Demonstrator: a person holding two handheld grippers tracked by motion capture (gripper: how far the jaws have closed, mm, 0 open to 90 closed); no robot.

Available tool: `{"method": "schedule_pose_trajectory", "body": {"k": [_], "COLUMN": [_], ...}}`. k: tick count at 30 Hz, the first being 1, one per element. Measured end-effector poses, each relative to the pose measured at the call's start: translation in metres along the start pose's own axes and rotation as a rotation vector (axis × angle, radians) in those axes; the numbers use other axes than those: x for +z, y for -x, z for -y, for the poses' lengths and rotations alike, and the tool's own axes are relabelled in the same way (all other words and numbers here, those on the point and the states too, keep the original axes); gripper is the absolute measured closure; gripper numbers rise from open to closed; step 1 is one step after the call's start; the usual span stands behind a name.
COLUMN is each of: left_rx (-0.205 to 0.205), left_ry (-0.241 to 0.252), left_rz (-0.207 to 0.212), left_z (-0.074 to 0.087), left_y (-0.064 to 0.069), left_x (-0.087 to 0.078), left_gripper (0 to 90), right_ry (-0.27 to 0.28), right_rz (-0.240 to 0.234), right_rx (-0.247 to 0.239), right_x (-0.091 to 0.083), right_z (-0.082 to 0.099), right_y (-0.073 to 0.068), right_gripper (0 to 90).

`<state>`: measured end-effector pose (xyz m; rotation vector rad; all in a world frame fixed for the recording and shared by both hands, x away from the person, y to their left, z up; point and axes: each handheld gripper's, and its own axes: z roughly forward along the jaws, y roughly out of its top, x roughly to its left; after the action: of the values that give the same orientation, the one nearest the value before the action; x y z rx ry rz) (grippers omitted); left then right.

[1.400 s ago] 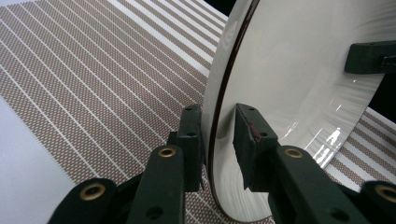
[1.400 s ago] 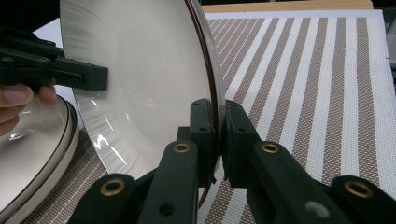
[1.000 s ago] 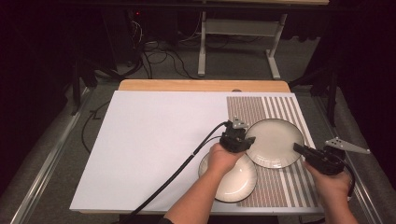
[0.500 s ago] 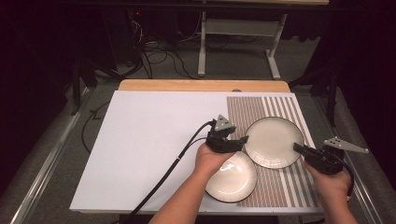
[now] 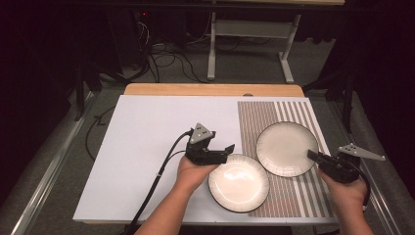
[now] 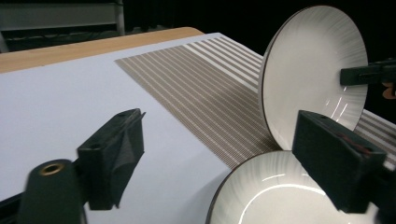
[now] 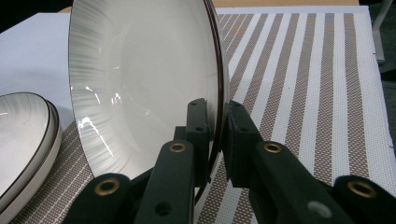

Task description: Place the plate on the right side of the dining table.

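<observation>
One camera hangs above my side of the table (image 5: 161,147), facing forward and down, far enough back to take in the whole top and the floor beyond. The camera on my left claw (image 6: 224,158) sits low over the white sheet, looking across the striped mat (image 6: 205,93). The one on my right claw (image 7: 215,140) looks close along its jaws. All three share the two plates: the near plate (image 5: 239,182) (image 6: 275,196) (image 7: 23,140) and the far plate (image 5: 286,148) (image 6: 313,70) (image 7: 144,79).

Near plate (image 6: 280,196) cut off below
</observation>
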<state>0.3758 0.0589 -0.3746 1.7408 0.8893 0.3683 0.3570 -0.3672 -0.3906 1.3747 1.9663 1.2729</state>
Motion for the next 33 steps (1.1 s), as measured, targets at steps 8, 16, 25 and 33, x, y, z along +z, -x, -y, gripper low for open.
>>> {"method": "schedule_pose_trajectory", "body": {"k": [8, 16, 25, 33], "left_rx": [0.014, 0.037, 0.007, 0.030], "left_ry": [0.014, 0.000, 0.018, 0.057], "left_rz": [-0.055, -0.110, -0.134, -0.207], "left_z": [0.009, 0.026, 0.031, 0.052], "left_y": [-0.014, -0.031, -0.045, -0.057], "left_x": [-0.028, -0.057, -0.090, -0.122], "left_gripper": [6.3, 0.0, 0.0, 0.1], "right_ry": [-0.003, -0.010, -0.015, -0.022], "right_rz": [0.001, 0.011, 0.016, 0.019], "right_rx": [0.004, 0.004, 0.011, 0.024], "right_x": [0.001, 0.001, 0.002, 0.004], "right_z": [0.001, 0.001, 0.001, 0.000], "right_y": [0.001, 0.001, 0.002, 0.004], "right_gripper": [83.5, 83.0, 82.6, 82.3]}}
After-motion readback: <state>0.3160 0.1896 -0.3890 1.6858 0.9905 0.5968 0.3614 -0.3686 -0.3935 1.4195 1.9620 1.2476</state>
